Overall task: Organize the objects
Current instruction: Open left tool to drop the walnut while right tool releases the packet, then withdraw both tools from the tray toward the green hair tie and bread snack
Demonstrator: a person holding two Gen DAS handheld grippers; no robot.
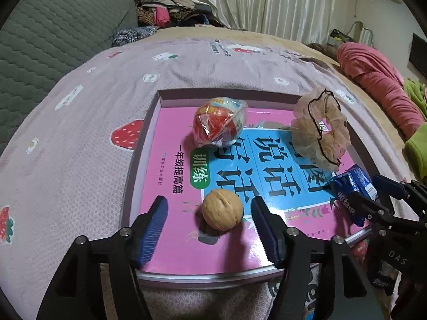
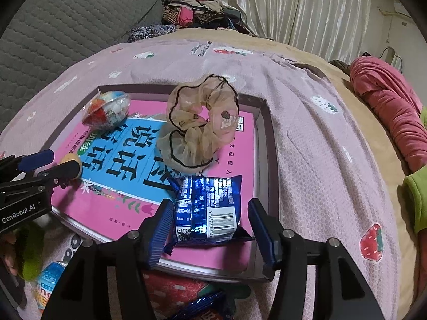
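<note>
The left gripper [image 1: 209, 222] stands open, its blue ribbed pads well clear on either side of a walnut [image 1: 222, 209] that sits between the fingertips, touching neither. The walnut rests on the pink and blue cover of a children's workbook [image 1: 170, 165] that lies flat inside a shallow grey-rimmed box tray [image 1: 160, 93]. The gripper tilts downward over the near edge of the tray.

The right gripper [image 2: 209, 222] is also tilted down and open. A blue foil snack packet [image 2: 206, 208] lies barcode-up between its pads; the left pad sits right at the packet's edge, though whether it actually touches I cannot tell, and the right pad stands off with a clear gap. The packet lies on the workbook at the tray's near right corner.

Further in, a sheer beige scrunchie [image 2: 198, 122] with black trim is heaped on the book just beyond the packet. Toward the far left corner of the tray lies a plastic-wrapped egg-shaped toy [image 2: 106, 112] in red, white and orange.

The tray sits on a pink strawberry-print bedspread [image 1: 66, 138]. In front of the tray, near the right gripper's base, lies another blue packet [image 2: 202, 306], partly hidden, and a small blue-wrapped item [image 2: 49, 277] beside a green sleeve [image 2: 29, 250]. A rolled pink blanket [image 2: 387, 106] lies off to the right, a grey quilted headboard [image 1: 53, 26] stands at the far left, and pale curtains [image 1: 267, 0] hang behind.
</note>
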